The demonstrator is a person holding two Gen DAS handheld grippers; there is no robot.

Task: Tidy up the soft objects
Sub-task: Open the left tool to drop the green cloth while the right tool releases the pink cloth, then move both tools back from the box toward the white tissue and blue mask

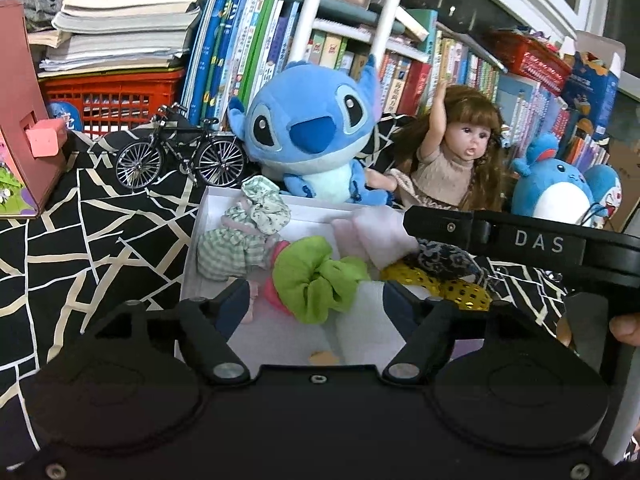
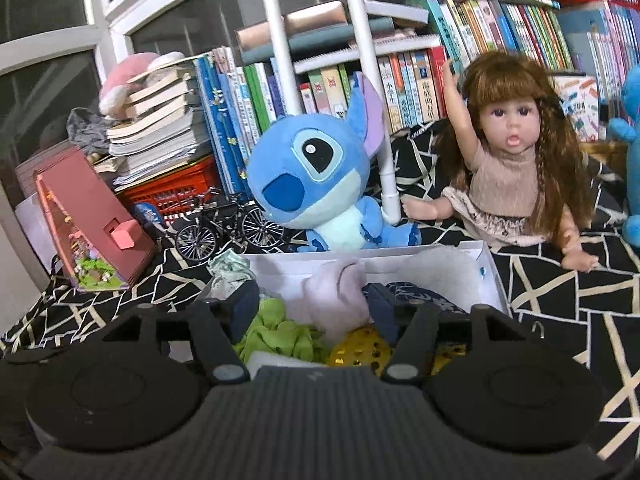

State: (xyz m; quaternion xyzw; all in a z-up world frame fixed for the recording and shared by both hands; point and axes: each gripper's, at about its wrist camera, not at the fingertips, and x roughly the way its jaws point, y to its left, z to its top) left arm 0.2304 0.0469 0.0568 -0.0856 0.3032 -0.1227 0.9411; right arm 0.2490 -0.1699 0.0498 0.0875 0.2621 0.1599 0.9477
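Note:
A white box (image 1: 192,276) on the patterned cloth holds several soft scrunchies: a lime green one (image 1: 316,276), a green checked one (image 1: 228,248), a floral one (image 1: 266,202), a pale pink one (image 1: 376,232), a dark blue patterned one (image 1: 444,258) and a gold sequinned one (image 1: 460,290). My left gripper (image 1: 316,300) is open over the box, its jaws either side of the lime scrunchie without gripping it. My right gripper (image 2: 312,304) is open over the same box (image 2: 490,276), with the pink scrunchie (image 2: 340,292) between its jaws, and the lime one (image 2: 280,332) and gold one (image 2: 360,350) below.
A blue Stitch plush (image 1: 312,132), a long-haired doll (image 1: 452,156) and a blue round plush (image 1: 556,188) sit behind the box. A model bicycle (image 1: 180,156), a pink toy house (image 1: 24,128), a red crate (image 1: 116,100) and rows of books (image 1: 420,68) stand around.

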